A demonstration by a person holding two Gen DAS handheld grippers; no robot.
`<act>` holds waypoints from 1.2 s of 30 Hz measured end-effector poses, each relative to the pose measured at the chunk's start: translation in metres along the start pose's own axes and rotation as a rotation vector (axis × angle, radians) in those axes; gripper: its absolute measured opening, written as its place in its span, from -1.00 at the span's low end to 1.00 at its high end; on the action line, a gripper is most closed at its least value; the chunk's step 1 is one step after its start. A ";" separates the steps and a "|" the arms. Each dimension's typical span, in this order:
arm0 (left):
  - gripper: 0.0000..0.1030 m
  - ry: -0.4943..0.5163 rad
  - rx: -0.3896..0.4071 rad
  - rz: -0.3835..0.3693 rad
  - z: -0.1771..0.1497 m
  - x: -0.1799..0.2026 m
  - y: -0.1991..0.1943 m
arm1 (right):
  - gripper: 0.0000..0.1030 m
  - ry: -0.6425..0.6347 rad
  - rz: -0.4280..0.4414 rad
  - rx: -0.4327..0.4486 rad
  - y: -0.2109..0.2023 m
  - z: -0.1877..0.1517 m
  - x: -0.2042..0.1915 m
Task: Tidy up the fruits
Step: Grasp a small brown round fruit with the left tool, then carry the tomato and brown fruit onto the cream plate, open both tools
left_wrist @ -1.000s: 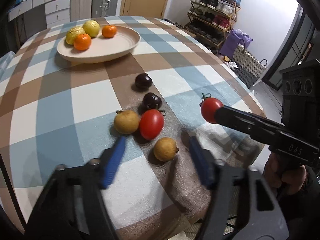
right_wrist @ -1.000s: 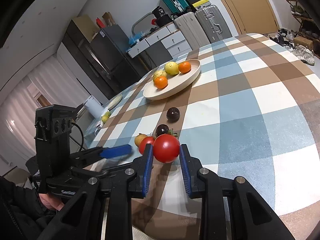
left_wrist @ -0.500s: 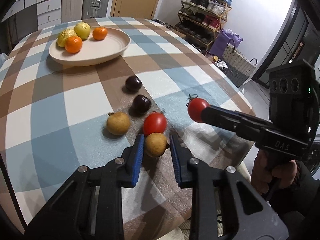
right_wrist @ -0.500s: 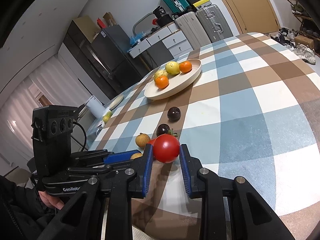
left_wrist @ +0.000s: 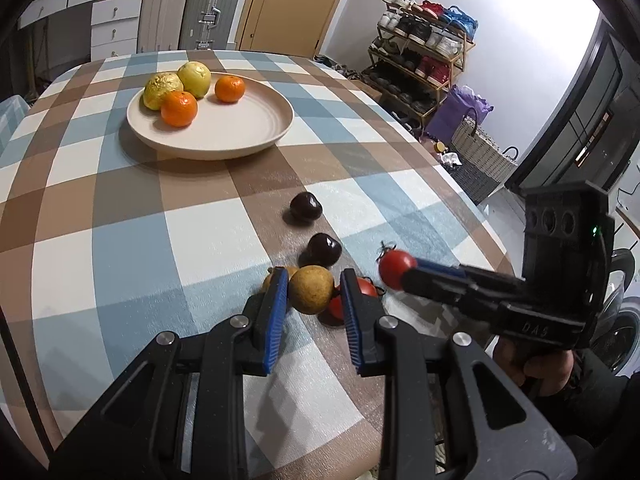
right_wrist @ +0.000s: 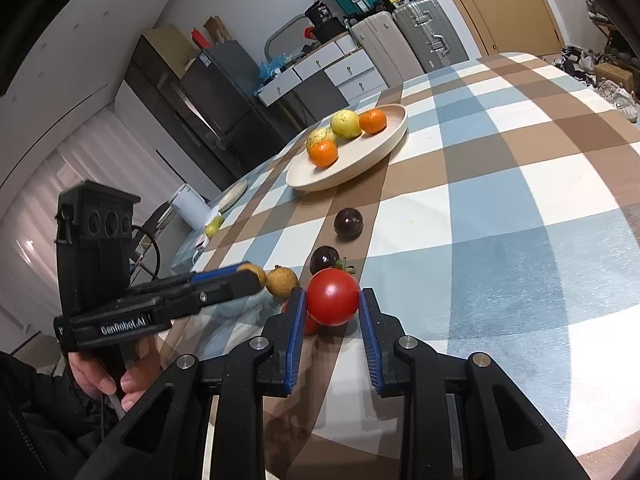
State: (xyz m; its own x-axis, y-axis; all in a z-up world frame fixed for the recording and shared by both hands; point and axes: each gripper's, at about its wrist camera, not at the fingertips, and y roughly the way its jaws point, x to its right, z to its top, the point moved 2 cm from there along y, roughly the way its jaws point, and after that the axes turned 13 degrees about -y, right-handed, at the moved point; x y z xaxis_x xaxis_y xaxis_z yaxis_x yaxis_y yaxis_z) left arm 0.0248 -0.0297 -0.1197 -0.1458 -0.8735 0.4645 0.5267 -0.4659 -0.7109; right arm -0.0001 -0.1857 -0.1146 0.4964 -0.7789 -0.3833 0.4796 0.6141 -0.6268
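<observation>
Beyond the table's far edge stand two suitcases, white drawers, a wooden door and a shoe rack.

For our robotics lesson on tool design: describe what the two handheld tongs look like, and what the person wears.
Both the left tongs and right tongs are black, angular frames with silver bolts and ribbed blue pads. Each carries a boxy black block with three round holes; white lettering marks their sides. The sleeves are dark.
</observation>
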 end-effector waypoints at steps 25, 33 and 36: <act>-0.54 -0.055 0.095 0.081 0.184 -0.038 0.029 | -0.47 -0.099 0.034 0.008 0.058 0.140 0.023; -0.54 -0.117 0.042 0.071 0.234 -0.059 0.083 | -0.47 -0.089 0.046 -0.054 0.111 0.178 0.048; -0.54 -0.118 0.024 0.080 0.242 -0.063 0.099 | -0.47 -0.072 0.049 -0.082 0.130 0.185 0.060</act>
State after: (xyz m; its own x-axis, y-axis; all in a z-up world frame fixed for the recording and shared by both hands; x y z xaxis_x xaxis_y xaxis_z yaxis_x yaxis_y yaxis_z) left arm 0.2893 0.0135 -0.0916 -0.0043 -0.8844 0.4668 0.5532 -0.3910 -0.7356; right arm 0.2253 -0.1288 -0.0936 0.5703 -0.7349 -0.3670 0.3941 0.6367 -0.6628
